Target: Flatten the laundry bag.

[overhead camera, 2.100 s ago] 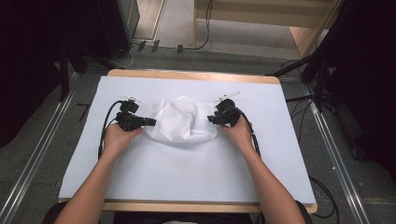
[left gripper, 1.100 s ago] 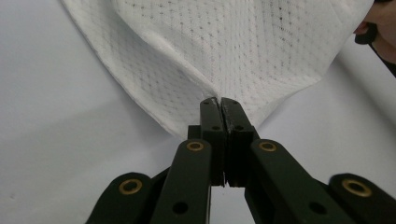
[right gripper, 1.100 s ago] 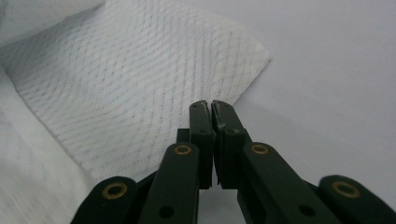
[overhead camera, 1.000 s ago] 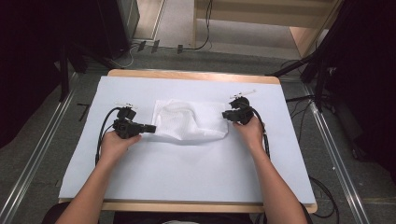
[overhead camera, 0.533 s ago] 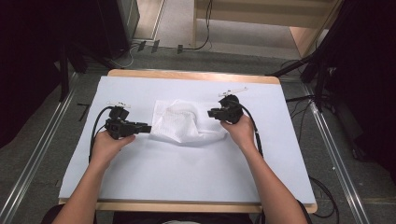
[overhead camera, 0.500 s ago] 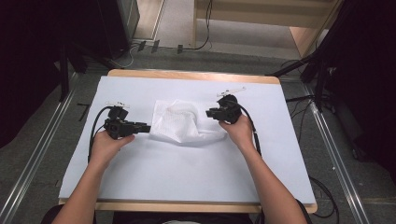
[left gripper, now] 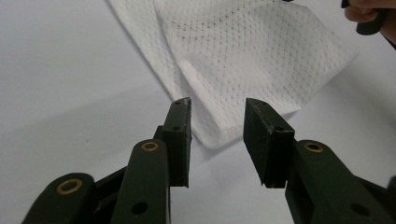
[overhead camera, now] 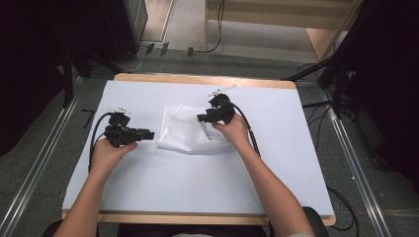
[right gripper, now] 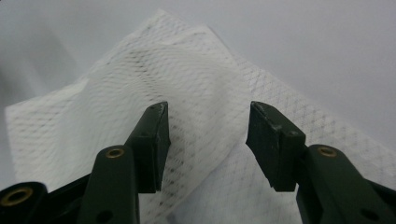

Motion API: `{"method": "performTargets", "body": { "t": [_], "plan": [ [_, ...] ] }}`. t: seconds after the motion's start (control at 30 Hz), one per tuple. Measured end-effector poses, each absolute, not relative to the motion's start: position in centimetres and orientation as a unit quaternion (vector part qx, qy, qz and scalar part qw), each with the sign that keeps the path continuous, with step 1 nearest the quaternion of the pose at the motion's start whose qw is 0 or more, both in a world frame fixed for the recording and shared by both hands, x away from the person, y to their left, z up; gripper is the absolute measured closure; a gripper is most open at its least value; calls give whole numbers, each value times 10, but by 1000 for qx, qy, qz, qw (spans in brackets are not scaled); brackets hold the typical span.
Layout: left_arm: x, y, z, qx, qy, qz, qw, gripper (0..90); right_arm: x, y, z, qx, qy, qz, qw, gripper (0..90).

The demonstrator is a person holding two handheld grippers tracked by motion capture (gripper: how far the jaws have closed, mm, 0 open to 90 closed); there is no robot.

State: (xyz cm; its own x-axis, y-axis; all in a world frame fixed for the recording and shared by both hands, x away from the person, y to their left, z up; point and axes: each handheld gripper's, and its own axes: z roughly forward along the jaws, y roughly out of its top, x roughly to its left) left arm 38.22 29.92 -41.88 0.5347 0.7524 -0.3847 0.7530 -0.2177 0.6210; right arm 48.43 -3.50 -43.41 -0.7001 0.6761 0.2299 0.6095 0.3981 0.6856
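A: Item one?

B: White dimpled mesh cloth (overhead camera: 185, 131), folded, lying flat on the white-covered surface (overhead camera: 148, 187). It sits between the two grippers: just ahead of the left gripper (overhead camera: 148, 134) and directly under the right gripper (overhead camera: 201, 118).

A: Left gripper, condition?

B: Jaws roughly half apart, having just been opening, nothing between them. In the left gripper view (left gripper: 217, 135) the cloth's near folded corner (left gripper: 210, 135) lies just beyond the tips, untouched. Judged: released and drawn clear so the fold stays put.

A: Right gripper?

B: Jaws wide, also just opened, holding nothing. In the right gripper view (right gripper: 205, 140) they hover over the upper layer, one jaw to each side of a soft ridge in the fabric (right gripper: 196, 93). Judged: poised above the cloth either to let the fold settle or to take a new pinch.

A: Cloth appearance?

B: Fine perforated weave, thin, faintly translucent. Two layers show, the upper one offset and slightly puffed, edges not squared. The outline is an uneven quadrilateral.
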Motion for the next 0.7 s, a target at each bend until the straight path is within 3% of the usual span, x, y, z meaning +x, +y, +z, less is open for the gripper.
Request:
{"method": "performTargets", "body": {
  "t": [0.17,0.33,0.37,0.4,0.43,0.47,0.53,0.6,0.7],
  "plan": [
    [383,300,-419,779,483,1,400,623,501,-27,-452,403,833,377,28,465],
    [384,301,-421,780,485,0,396,617,505,-16,-462,397,844,356,56,475],
    [384,301,-421,779,485,0,397,617,504,-14,-462,399,843,356,61,541],
    [384,301,-421,778,486,-1,398,617,504,-14,-462,399,843,356,61,541],
    [384,302,-421,777,487,0,398,617,501,-13,-464,391,847,351,86,656],
    [384,302,-421,776,487,-1,400,617,501,-13,-464,391,847,351,86,656],
    [384,303,-421,776,488,1,400,615,498,-13,-465,378,851,347,109,767],
    [384,304,-421,776,488,0,399,613,498,-15,-465,385,849,352,87,897],
    [384,304,-422,775,491,-1,399,612,498,-15,-463,384,851,351,68,900]
  ]
}}
